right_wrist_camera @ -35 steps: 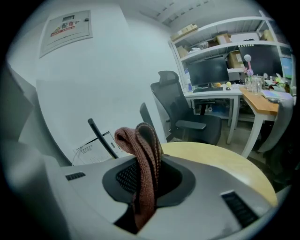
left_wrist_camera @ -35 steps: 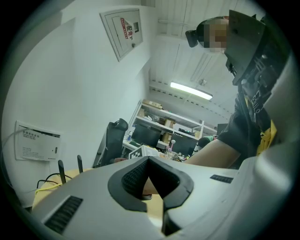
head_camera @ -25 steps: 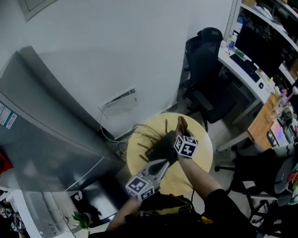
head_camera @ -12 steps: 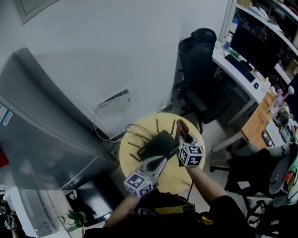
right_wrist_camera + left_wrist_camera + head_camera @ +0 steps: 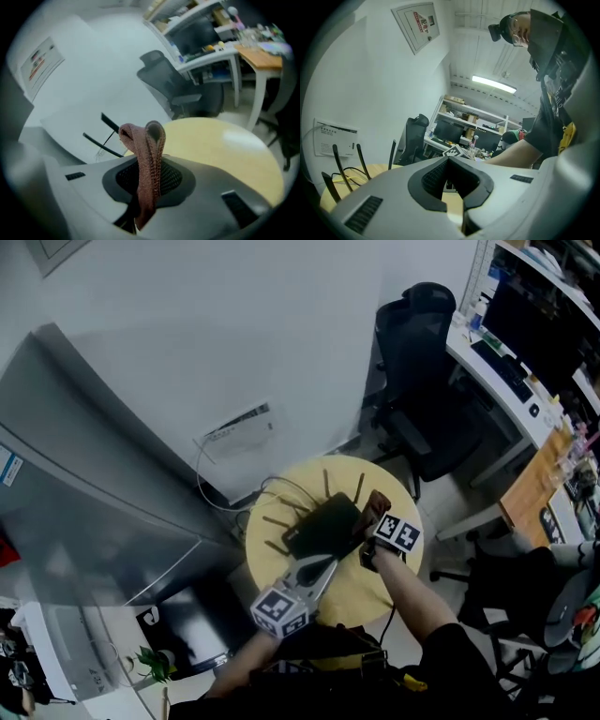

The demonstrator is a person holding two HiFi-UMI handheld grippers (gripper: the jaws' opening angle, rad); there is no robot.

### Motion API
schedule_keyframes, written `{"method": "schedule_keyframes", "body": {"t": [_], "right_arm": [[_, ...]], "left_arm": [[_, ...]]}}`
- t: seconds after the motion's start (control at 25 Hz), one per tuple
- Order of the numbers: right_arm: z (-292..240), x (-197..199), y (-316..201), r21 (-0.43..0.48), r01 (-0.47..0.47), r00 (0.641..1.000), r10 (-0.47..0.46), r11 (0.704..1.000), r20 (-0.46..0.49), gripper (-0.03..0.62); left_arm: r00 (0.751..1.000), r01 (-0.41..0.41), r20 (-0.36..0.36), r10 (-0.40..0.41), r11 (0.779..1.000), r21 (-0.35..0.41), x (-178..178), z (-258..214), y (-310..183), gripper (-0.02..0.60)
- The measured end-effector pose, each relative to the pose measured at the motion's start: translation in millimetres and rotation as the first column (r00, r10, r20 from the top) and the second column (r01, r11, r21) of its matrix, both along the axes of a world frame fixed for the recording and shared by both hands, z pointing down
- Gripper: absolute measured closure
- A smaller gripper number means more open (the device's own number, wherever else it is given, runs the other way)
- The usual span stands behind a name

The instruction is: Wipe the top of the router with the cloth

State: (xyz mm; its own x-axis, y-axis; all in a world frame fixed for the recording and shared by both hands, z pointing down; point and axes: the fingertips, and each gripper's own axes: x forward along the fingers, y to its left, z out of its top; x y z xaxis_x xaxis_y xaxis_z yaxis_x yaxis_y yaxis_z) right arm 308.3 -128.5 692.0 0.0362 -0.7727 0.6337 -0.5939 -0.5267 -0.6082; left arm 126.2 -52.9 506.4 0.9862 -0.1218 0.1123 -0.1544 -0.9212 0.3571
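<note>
Down below us, we see a round yellow table (image 5: 364,592) against a white wall, with the black router (image 5: 323,524) lying on it, its thin antennas (image 5: 281,521) fanned out towards the wall. Our right gripper (image 5: 373,521) sits at the router's right edge, and its jaws are pinched on a reddish-brown cloth (image 5: 378,504). In the right gripper view, the cloth (image 5: 145,154) stands up as a folded loop from between the closed jaws of the right gripper (image 5: 147,187), with bare tabletop (image 5: 220,140) beyond it and two antennas (image 5: 110,124) off to the left. From the head view we cannot tell whether the cloth touches the router's top or only hangs beside it.

Our left gripper (image 5: 319,568) points at the router's near edge. In the left gripper view, the jaws of the left gripper (image 5: 452,180) are pressed together with nothing between them; the antennas (image 5: 340,168) rise at the left over the tabletop. We cannot tell whether this gripper's tip touches the router.

A black office chair (image 5: 422,381) stands beyond the table, just beside a white desk (image 5: 487,381) carrying a monitor. A wall panel (image 5: 239,442) sits low on the wall, with cables (image 5: 220,507) running from it towards the table.
</note>
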Motion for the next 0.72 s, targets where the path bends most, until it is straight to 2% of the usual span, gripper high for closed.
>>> {"method": "schedule_keyframes", "body": {"t": [0.08,0.2,0.4,0.56,0.72], "right_arm": [[15.6,-0.6,-3.4,-0.027,-0.022,0.997,0.024,0.999,0.073,0.528],[28.9,-4.2,-12.9,-0.068,0.01,0.997,-0.005,0.998,0.073,0.528],[55.4,-14.1,-16.8,-0.153,0.021,0.99,0.0,0.988,0.139,0.528],[60.4,-14.6,-25.4,-0.152,0.046,0.99,-0.025,0.987,0.138,0.528],[60.5,-16.2,-34.4,-0.126,0.028,0.98,-0.002,0.992,0.197,0.528]], "left_arm": [[1.0,0.005,0.014,-0.005,1.0,-0.001,-2.2,3.6,3.0,0.589],[0.999,0.013,0.033,-0.013,1.0,-0.004,-8.6,10.9,2.5,0.589],[0.997,0.069,0.035,-0.069,0.998,-0.009,-19.9,14.0,-4.0,0.589],[0.994,0.101,0.048,-0.1,0.995,-0.006,-27.7,18.2,-2.3,0.589],[0.989,0.135,0.054,-0.134,0.991,-0.007,-35.1,19.3,-3.2,0.589]]}}
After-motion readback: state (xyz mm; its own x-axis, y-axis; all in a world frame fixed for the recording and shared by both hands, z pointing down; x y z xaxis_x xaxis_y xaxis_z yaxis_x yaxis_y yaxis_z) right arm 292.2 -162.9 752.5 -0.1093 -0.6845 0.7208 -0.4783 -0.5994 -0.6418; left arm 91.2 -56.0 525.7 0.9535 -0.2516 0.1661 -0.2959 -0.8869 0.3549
